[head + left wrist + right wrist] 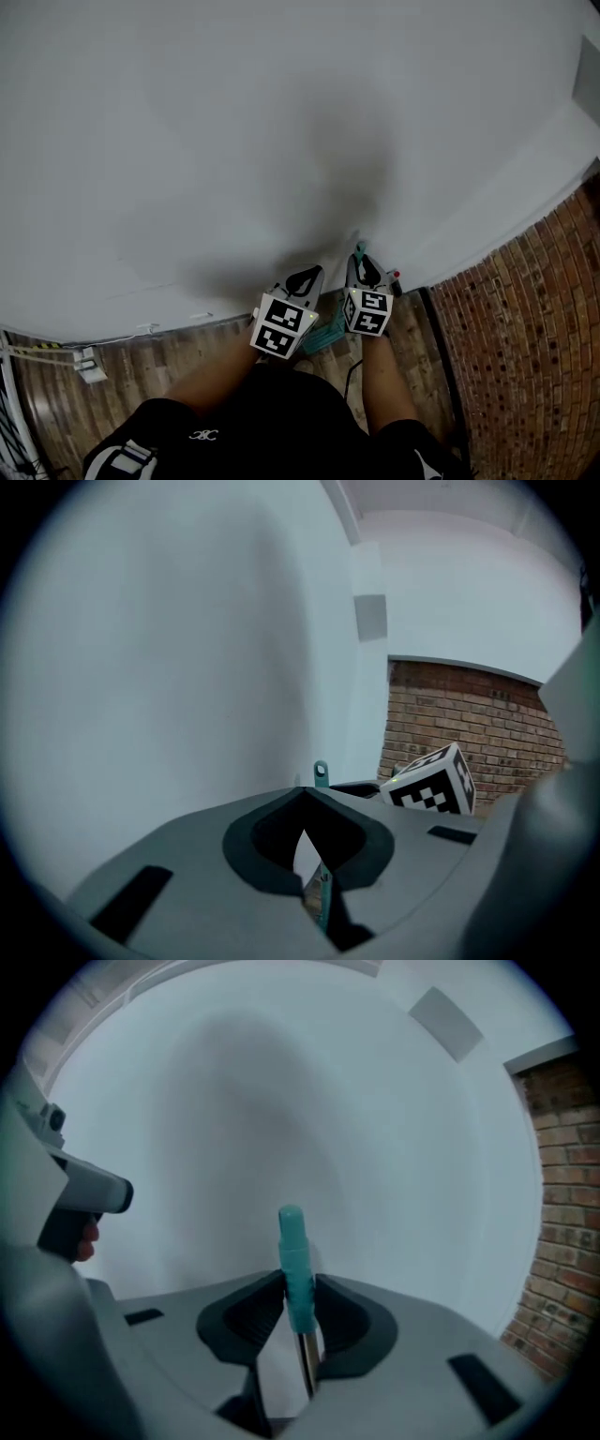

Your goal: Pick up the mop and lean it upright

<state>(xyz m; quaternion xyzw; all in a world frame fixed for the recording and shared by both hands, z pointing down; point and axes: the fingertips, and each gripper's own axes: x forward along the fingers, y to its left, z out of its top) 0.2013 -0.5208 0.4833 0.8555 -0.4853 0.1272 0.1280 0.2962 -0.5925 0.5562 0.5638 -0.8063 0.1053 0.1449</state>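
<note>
The mop stands nearly upright by the white wall [281, 141]. Its teal handle tip [360, 248] pokes up between my two grippers, and its teal head [323, 337] lies on the floor below them. My right gripper [366, 270] is shut on the teal grip [294, 1269], whose pads press it from both sides; the metal shaft [307, 1363] runs down behind. My left gripper [305, 279] sits just to the left. Its fingertips [304, 794] meet, and the shaft [323, 902] shows in the hollow behind them. The handle's teal loop [321, 772] rises past the jaws.
A wooden floor [169, 356] meets the wall's base. Brickwork [525, 309] fills the right side. Cables and a small white object [89, 366] lie at the far left. A grey plate [370, 616] is fixed high on the wall. The person's legs stand right behind the grippers.
</note>
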